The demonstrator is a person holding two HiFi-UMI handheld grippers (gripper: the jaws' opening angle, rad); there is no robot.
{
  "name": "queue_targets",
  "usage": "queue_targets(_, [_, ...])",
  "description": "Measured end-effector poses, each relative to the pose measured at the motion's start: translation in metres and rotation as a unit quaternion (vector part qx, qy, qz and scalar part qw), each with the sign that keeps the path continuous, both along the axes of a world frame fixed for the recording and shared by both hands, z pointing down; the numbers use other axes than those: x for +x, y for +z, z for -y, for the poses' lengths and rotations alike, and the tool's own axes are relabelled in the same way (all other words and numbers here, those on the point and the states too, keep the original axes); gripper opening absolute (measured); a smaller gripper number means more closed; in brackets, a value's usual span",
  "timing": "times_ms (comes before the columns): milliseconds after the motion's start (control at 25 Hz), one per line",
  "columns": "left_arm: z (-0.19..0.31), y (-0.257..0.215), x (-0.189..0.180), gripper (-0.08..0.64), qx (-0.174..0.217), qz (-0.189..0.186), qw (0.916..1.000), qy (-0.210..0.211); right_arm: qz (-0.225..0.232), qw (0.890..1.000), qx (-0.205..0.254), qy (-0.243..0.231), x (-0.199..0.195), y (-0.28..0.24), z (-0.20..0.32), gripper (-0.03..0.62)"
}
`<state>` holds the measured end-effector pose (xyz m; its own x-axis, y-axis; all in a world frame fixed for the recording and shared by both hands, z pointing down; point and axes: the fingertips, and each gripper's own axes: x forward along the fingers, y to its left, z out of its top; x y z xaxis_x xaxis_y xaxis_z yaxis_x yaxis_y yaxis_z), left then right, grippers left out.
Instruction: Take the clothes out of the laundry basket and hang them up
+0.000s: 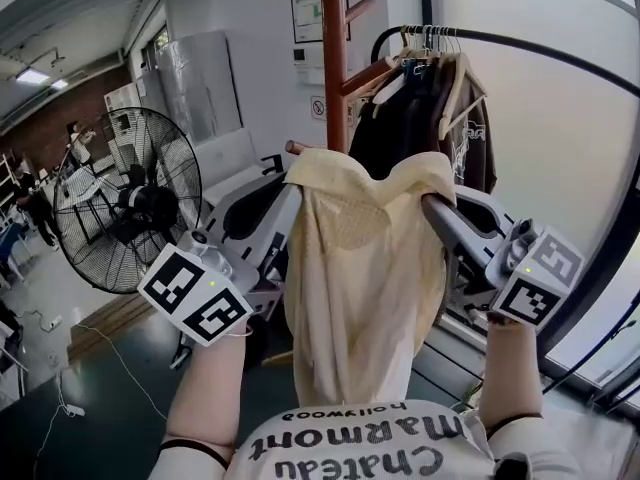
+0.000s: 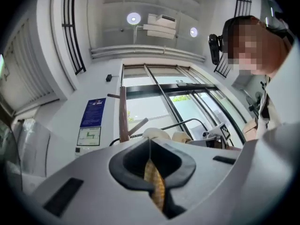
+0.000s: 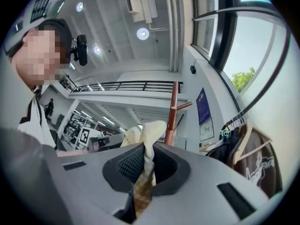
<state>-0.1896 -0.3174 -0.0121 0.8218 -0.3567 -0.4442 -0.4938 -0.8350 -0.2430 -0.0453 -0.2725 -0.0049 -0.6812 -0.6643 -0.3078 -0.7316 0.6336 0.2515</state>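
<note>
Hanging in the air before the black metal clothes rail [image 1: 520, 43], the pale yellow fabric garment [image 1: 360, 268] is spread between both grippers. The left gripper [image 2: 150, 168] is clamped on one top corner, and the right gripper [image 3: 143, 170] is clamped on the other.

1. The dark floor [image 1: 110, 428] spreads at lower left, and a black fan [image 1: 125, 203] rises over it, its foot hidden.
2. A white cable [image 1: 120, 366] and a power strip [image 1: 72, 409] lie on the floor.
3. The black clothes rail [image 1: 540, 46] carries hangers [image 1: 430, 40] with dark garments [image 1: 410, 118].
4. A wooden coat stand [image 1: 333, 58] rises just beside the rail's left end.
</note>
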Motion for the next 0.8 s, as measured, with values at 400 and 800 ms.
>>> queue_targets(400, [0.009, -0.031, -0.011, 0.014, 0.133, 0.048, 0.9773, -0.157, -0.048, 0.995, 0.088, -0.003, 0.012, -0.059, 0.024, 0.041])
queue_targets(800, [0.003, -0.079, -0.003, 0.014, 0.132, 0.061, 0.9701, -0.195, -0.084, 0.983, 0.165, -0.022, 0.005, -0.106, 0.017, 0.041])
